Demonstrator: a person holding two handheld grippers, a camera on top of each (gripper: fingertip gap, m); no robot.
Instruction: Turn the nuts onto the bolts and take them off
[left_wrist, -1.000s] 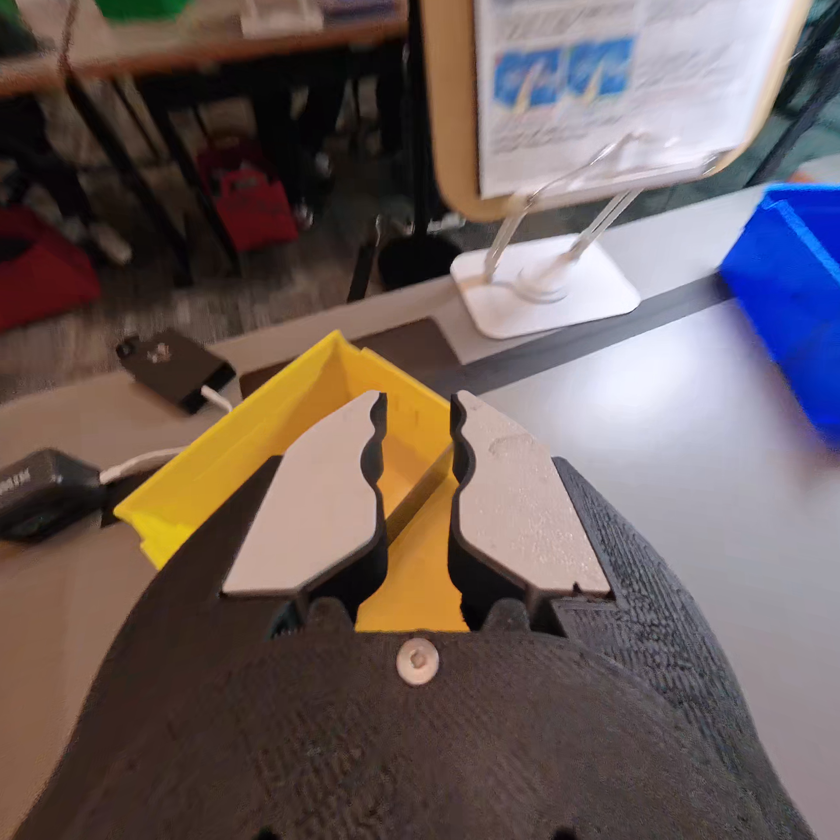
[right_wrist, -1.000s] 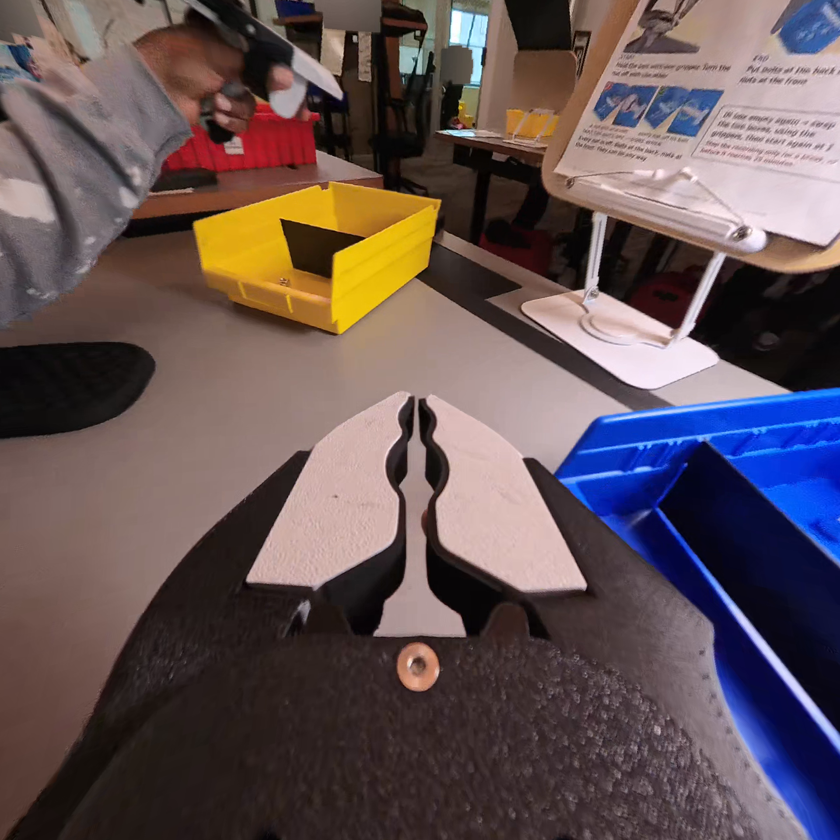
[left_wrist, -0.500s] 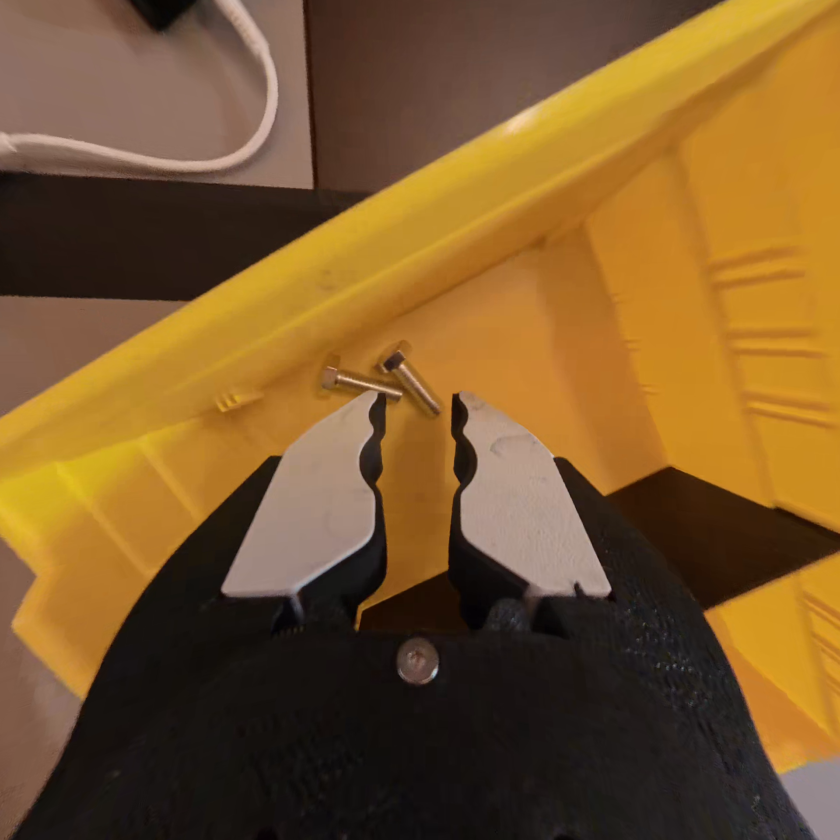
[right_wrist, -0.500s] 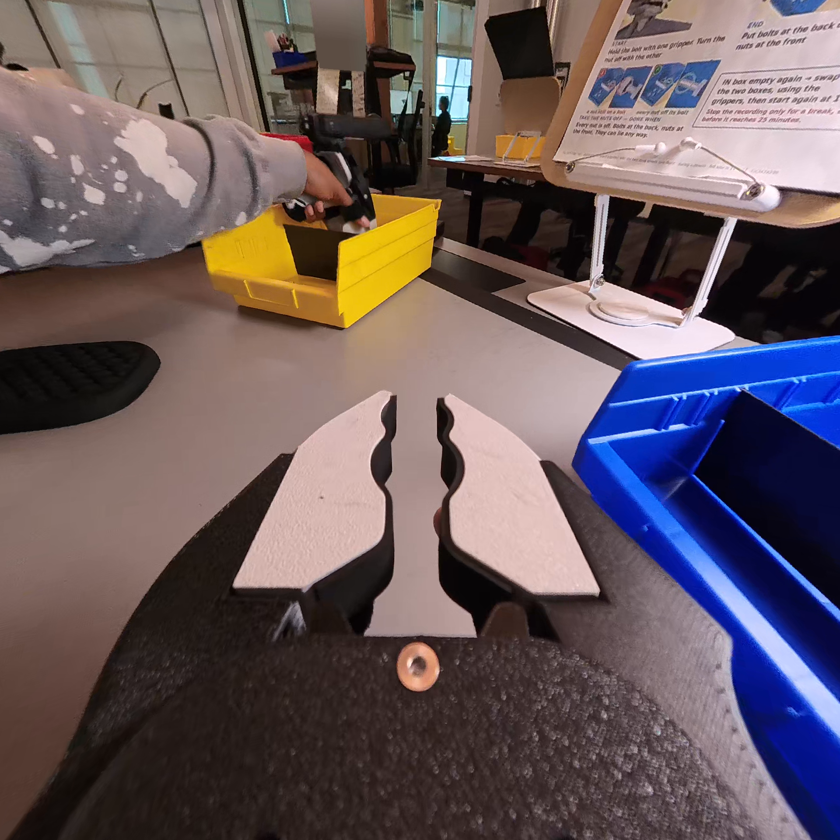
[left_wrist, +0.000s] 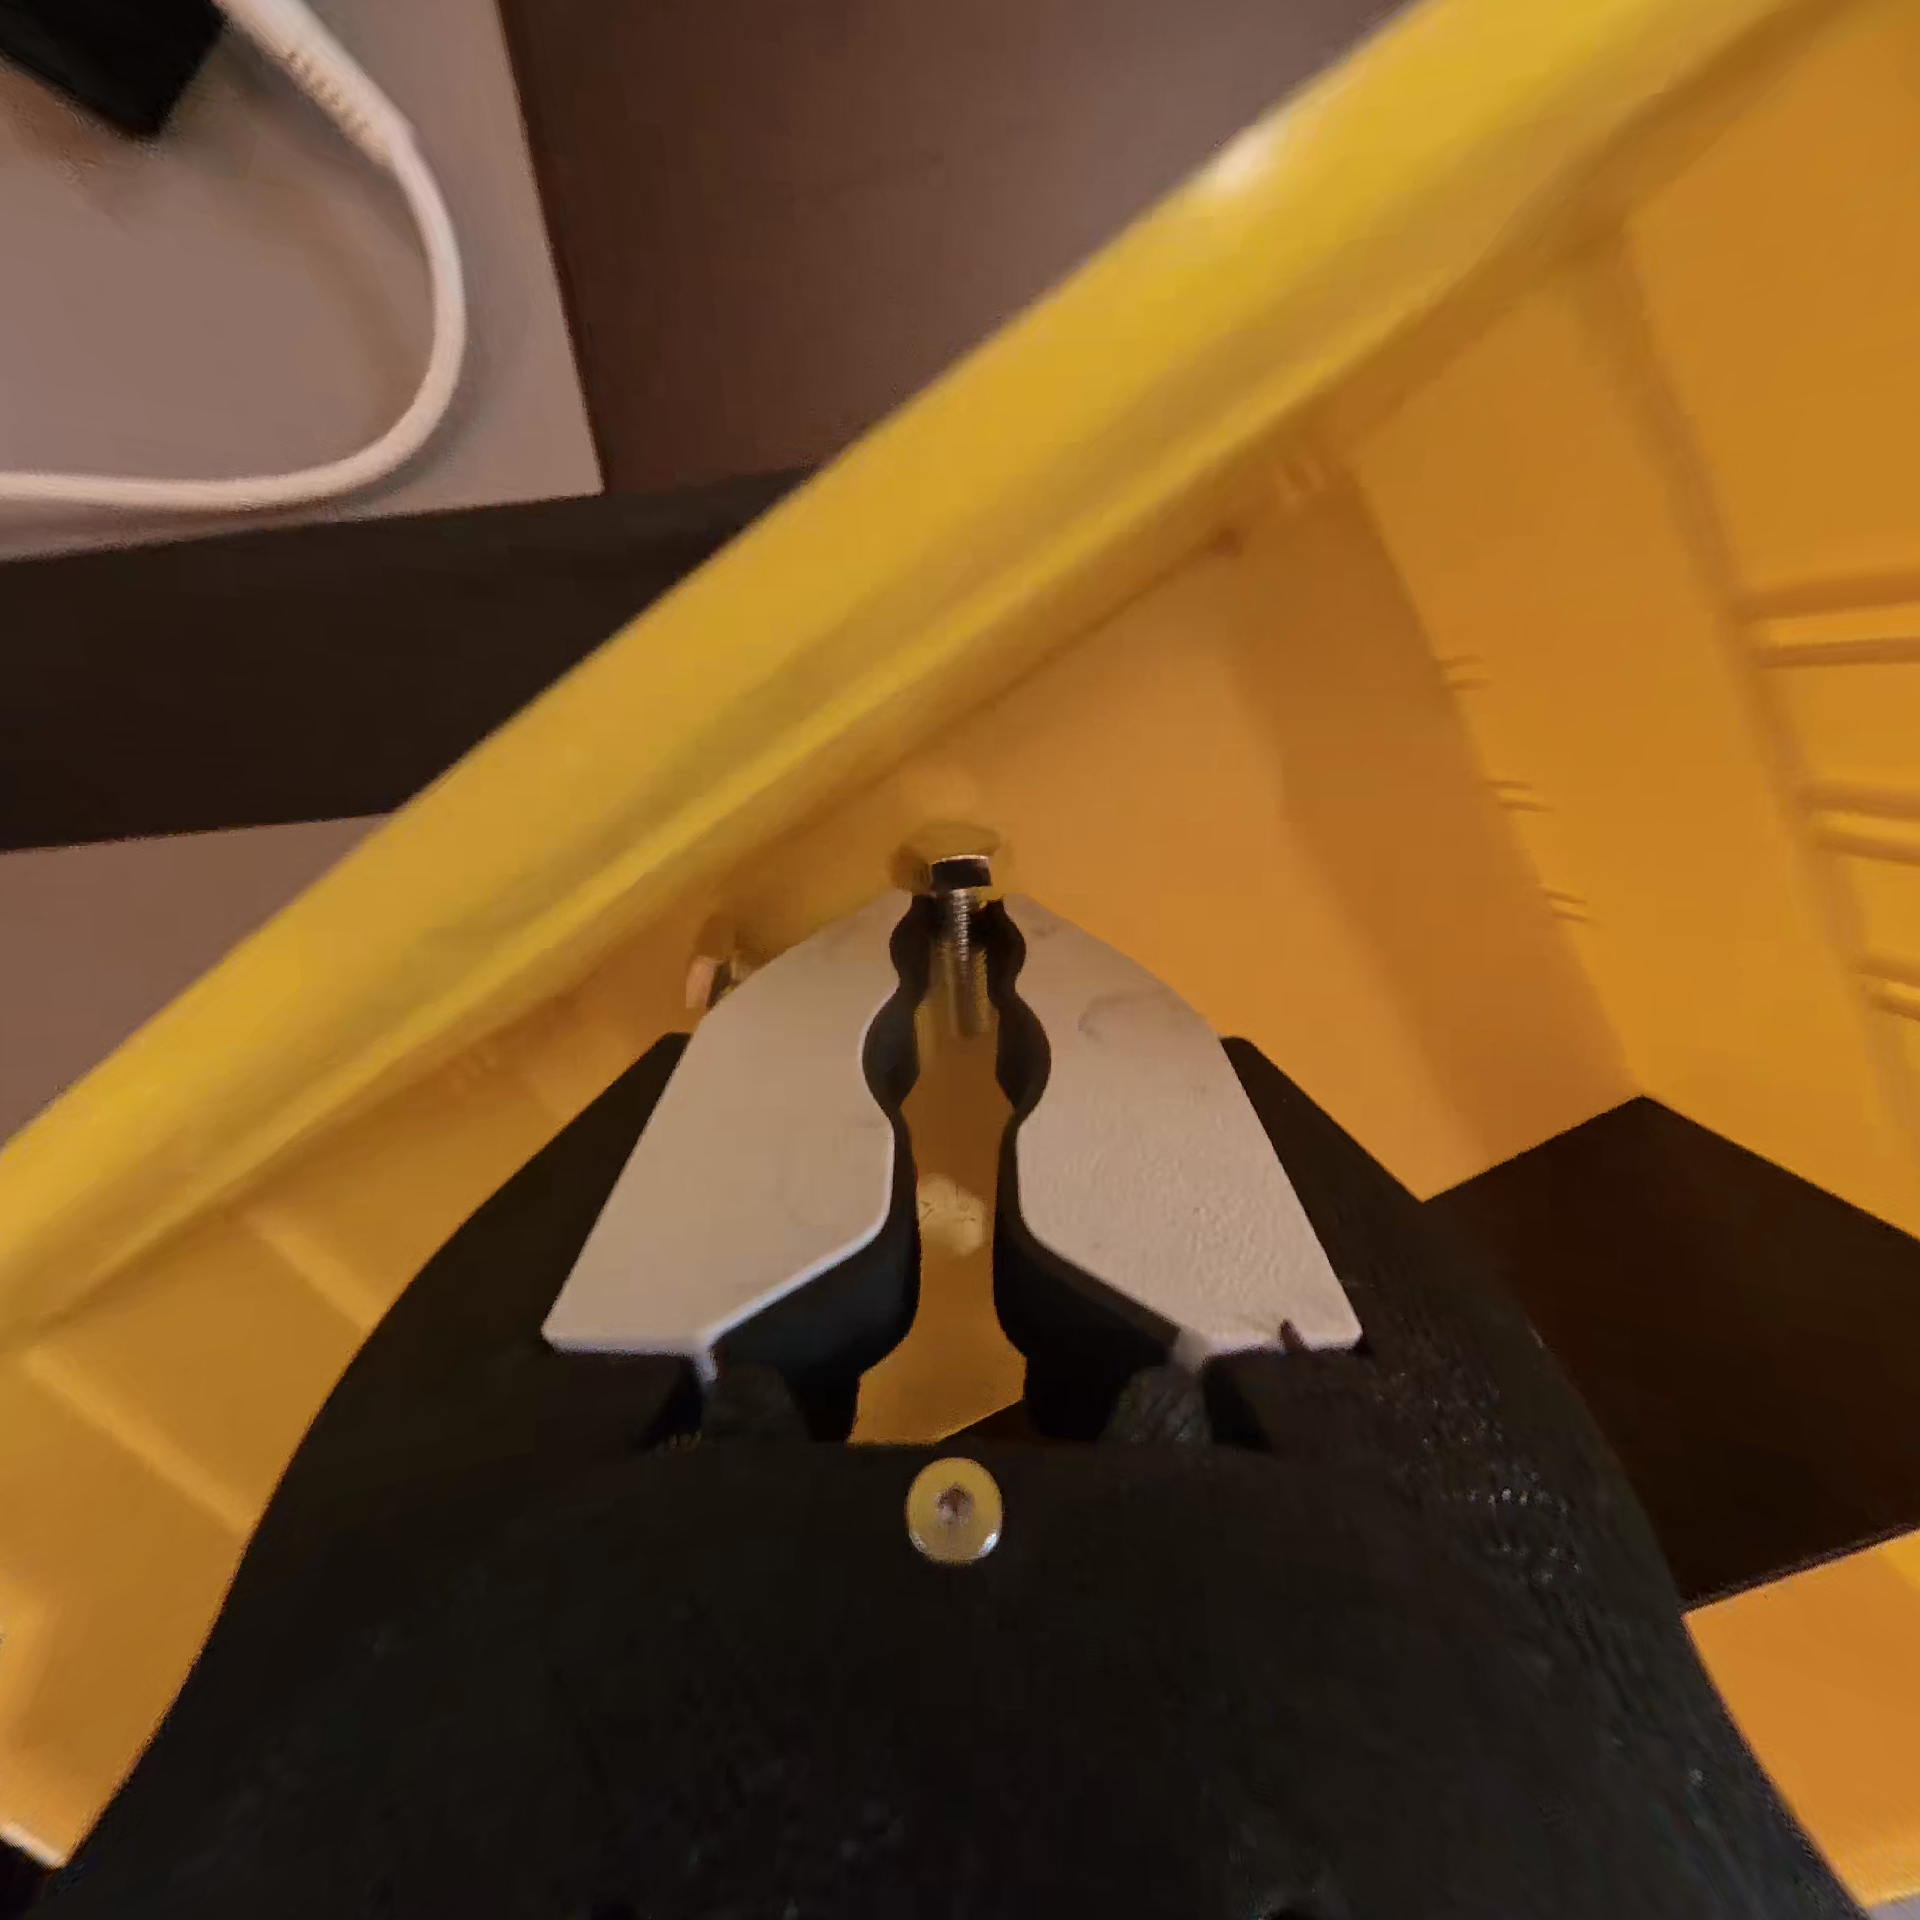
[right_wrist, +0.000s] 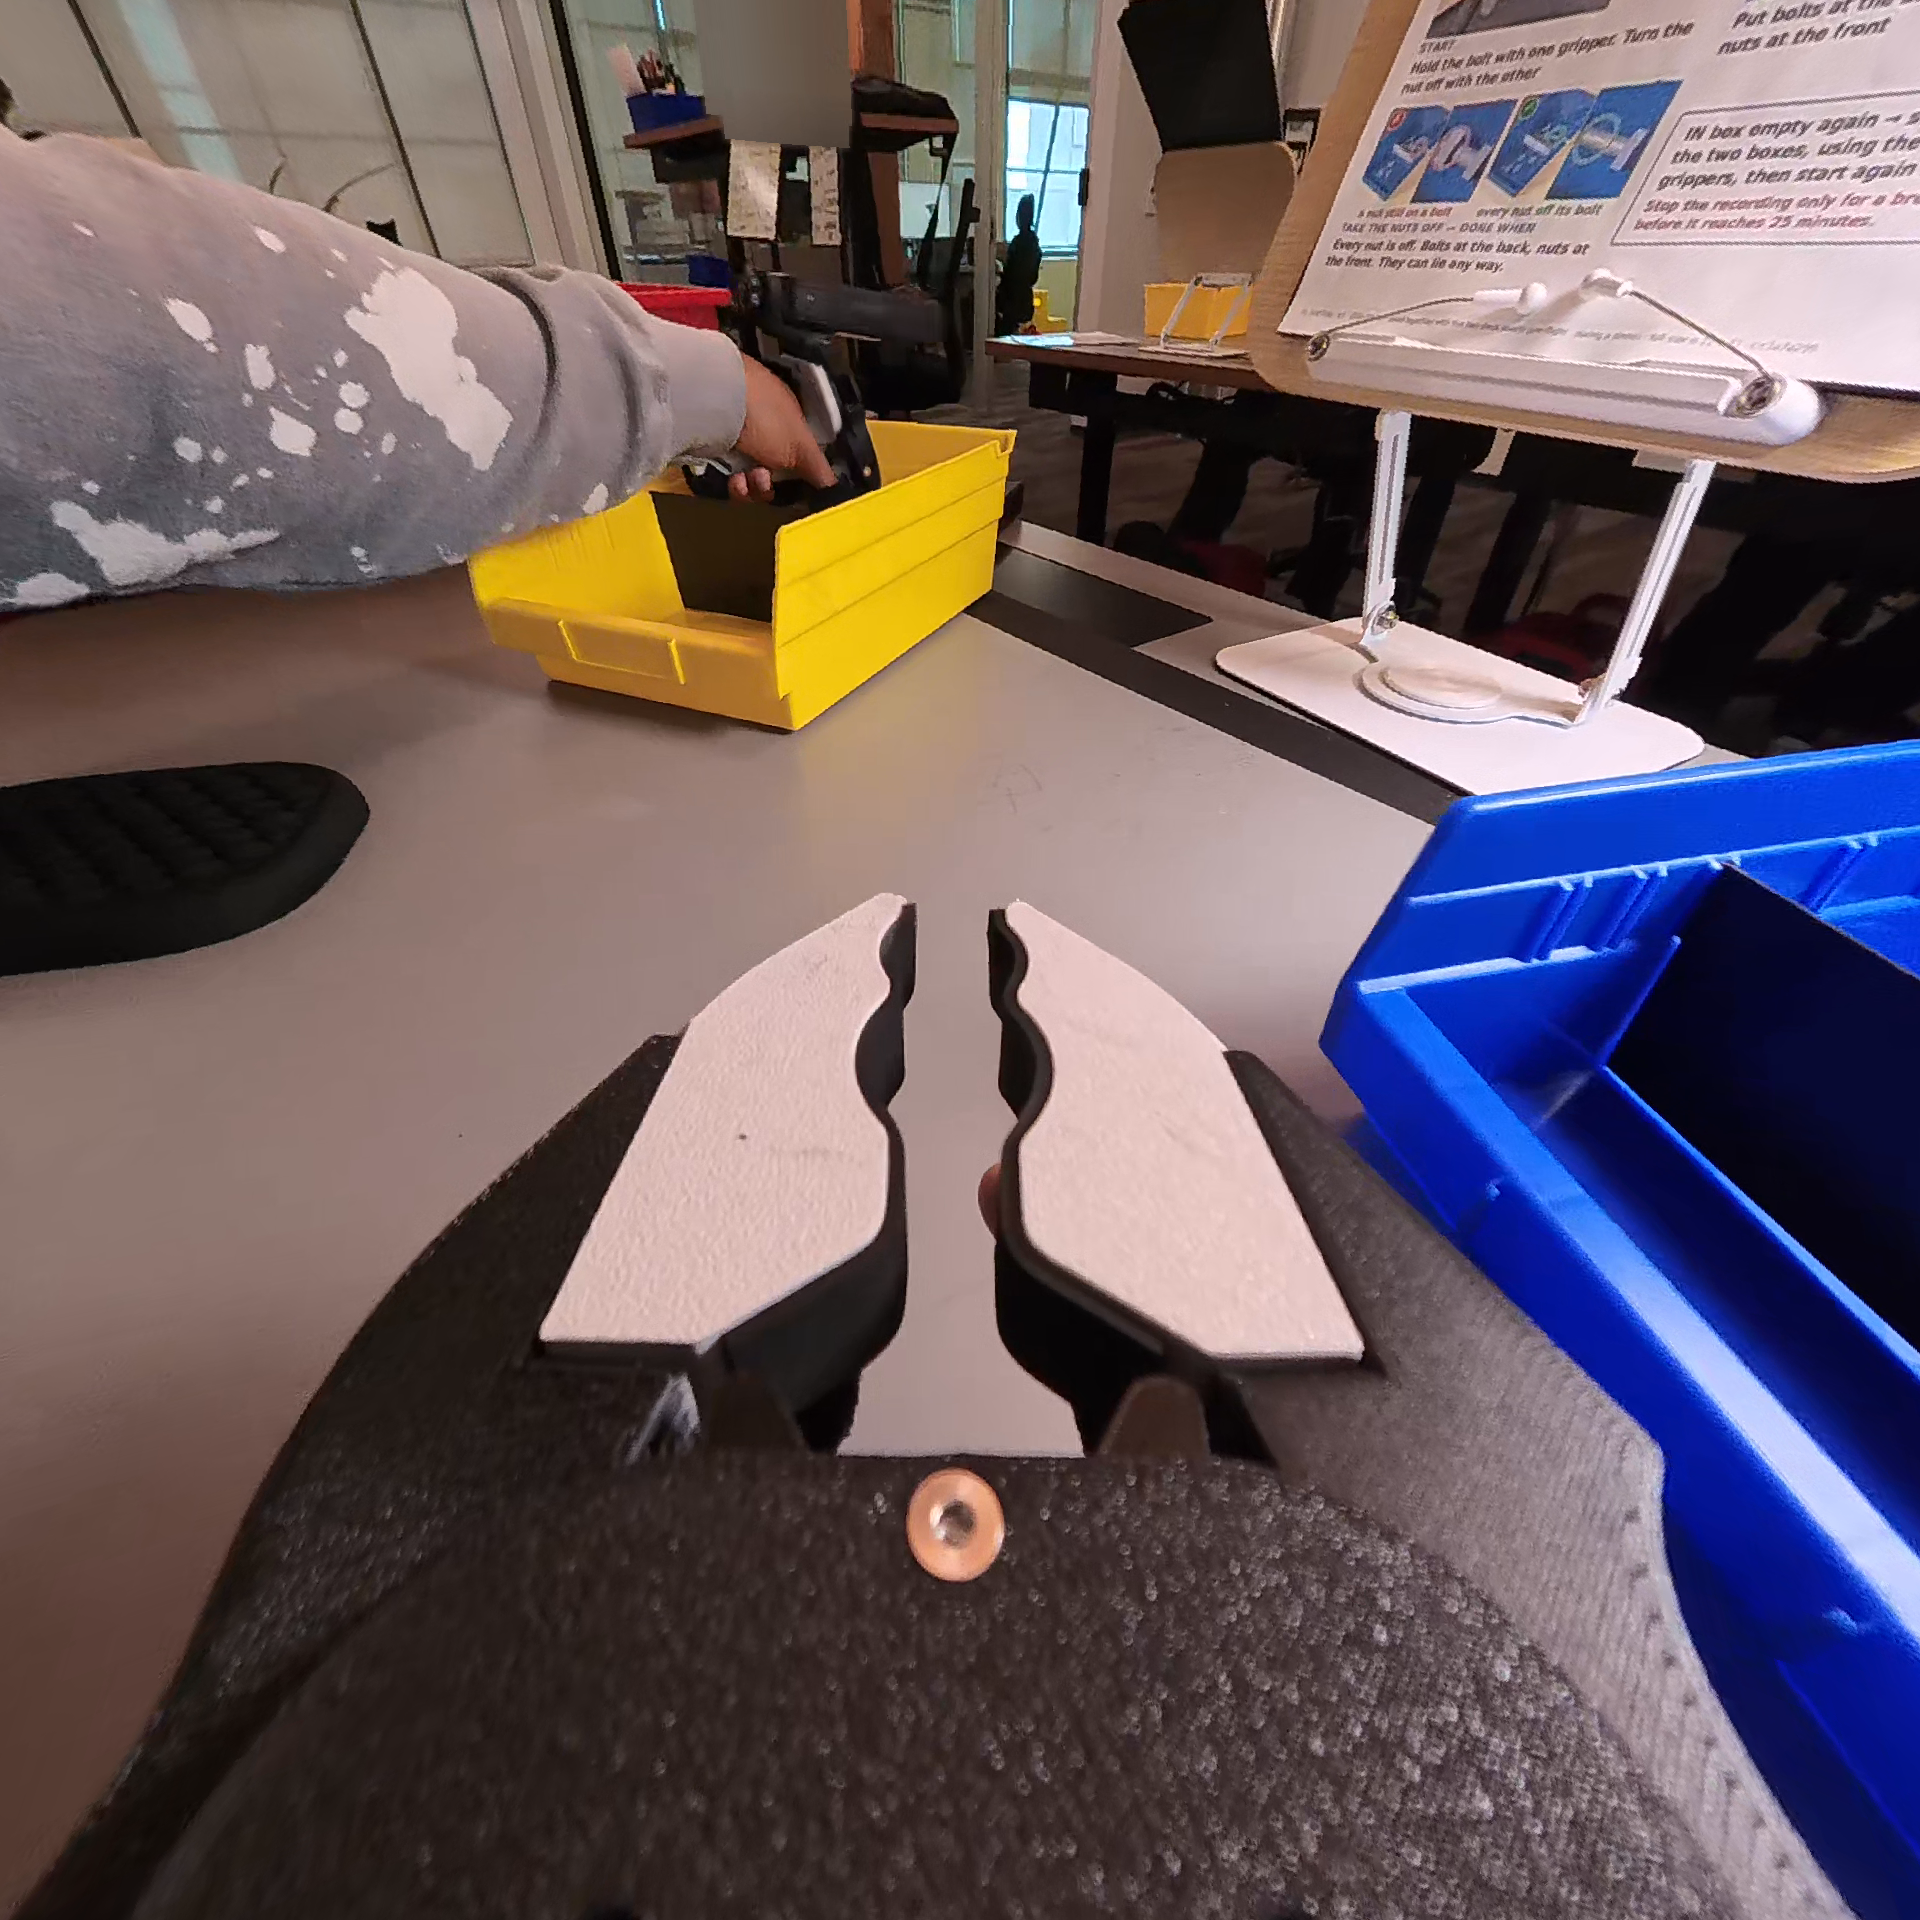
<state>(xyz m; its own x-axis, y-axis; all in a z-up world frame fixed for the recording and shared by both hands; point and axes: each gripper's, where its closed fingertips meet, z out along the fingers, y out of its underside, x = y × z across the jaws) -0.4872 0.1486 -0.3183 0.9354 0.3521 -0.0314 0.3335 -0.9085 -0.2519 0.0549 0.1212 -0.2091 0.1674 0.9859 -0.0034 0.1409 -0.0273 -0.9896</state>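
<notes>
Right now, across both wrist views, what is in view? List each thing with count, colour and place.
Yellow bin: one, yellow, far left on the table.
Bolts: two, brass-coloured, in the yellow bin; one bolt between the left fingers, second bolt beside it, mostly hidden.
Blue bin: one, blue, right.
Document stand: one, white, behind the bins.
Black pad: one, black, left.
White cable: one, outside the yellow bin.
Sleeve: grey, reaching to the yellow bin.
Left gripper: closed around the bolt.
Right gripper: open, empty.

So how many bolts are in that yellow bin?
2. One bolt sits between the left gripper's fingertips; the other peeks out beside the left finger, by the bin wall. More may be hidden.
</notes>
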